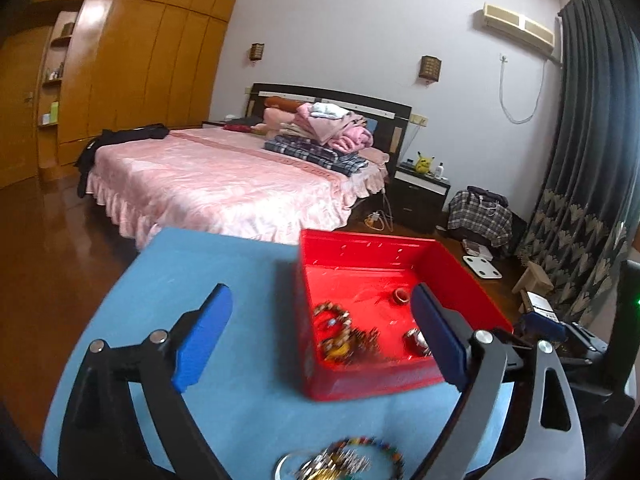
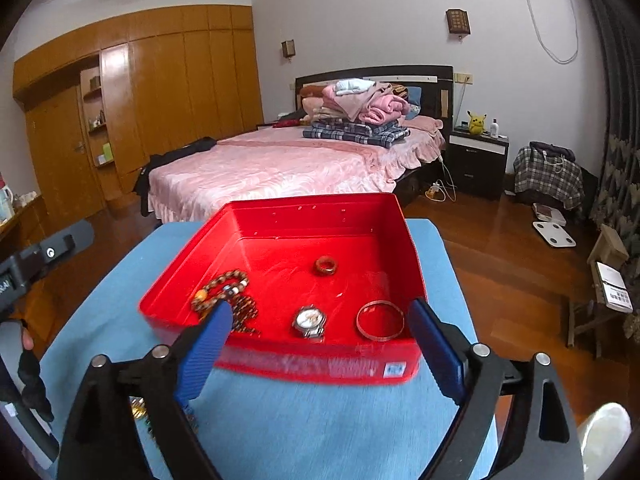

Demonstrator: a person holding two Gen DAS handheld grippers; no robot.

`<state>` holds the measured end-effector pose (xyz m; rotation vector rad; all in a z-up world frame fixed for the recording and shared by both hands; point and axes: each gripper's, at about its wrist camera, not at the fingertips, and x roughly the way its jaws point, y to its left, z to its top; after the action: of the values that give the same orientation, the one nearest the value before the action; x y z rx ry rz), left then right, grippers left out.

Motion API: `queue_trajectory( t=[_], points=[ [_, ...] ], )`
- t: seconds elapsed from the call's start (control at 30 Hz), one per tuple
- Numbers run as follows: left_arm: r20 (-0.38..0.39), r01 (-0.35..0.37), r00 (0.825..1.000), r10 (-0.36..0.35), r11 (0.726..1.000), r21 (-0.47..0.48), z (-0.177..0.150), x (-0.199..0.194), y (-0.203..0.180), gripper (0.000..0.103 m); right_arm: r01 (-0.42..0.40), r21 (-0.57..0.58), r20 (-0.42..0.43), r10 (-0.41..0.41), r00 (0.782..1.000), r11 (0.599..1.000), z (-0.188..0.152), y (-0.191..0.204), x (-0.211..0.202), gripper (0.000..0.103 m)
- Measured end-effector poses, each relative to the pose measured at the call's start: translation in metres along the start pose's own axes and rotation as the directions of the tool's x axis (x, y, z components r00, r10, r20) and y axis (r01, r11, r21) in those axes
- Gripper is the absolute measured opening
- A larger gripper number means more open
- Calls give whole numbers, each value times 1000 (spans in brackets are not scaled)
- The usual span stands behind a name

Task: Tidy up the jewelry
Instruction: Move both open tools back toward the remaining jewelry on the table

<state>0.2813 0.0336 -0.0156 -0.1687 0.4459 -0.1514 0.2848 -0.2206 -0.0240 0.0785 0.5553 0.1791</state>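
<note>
Both grippers, left gripper (image 1: 320, 344) and right gripper (image 2: 320, 350), jaws spread, empty. Red tray (image 2: 280, 222) on blue table (image 2: 312, 424) holds beaded bracelets (image 2: 224, 290), ring (image 2: 325, 266), watch (image 2: 309, 321), bangle (image 2: 380, 320). More jewelry (image 1: 344, 460) on table near left gripper.

A home bedroom, pink-covered bed (image 2: 280, 164) piled with folded clothes (image 2: 360, 116), wooden wardrobe (image 2: 172, 80), nightstand (image 2: 476, 160), what looked like an air conditioner (image 1: 518, 30).

Watch (image 2: 309, 321) lies in tray (image 2: 280, 216), left of bangle (image 2: 380, 321).
</note>
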Motion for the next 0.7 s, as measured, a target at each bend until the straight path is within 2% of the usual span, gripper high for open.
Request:
queue_trajectory(
  t=[0.37,0.7],
  points=[
    [-60,-69,996,67,997,-22,-36,-35,27,89,-43,-1,-68,43,997,999,-42,25,-17,91],
    [-128,-123,984,122,992,-5,-74,-41,39,89,-87,9,-110,88,990,996,-63,44,-17,90]
  ],
)
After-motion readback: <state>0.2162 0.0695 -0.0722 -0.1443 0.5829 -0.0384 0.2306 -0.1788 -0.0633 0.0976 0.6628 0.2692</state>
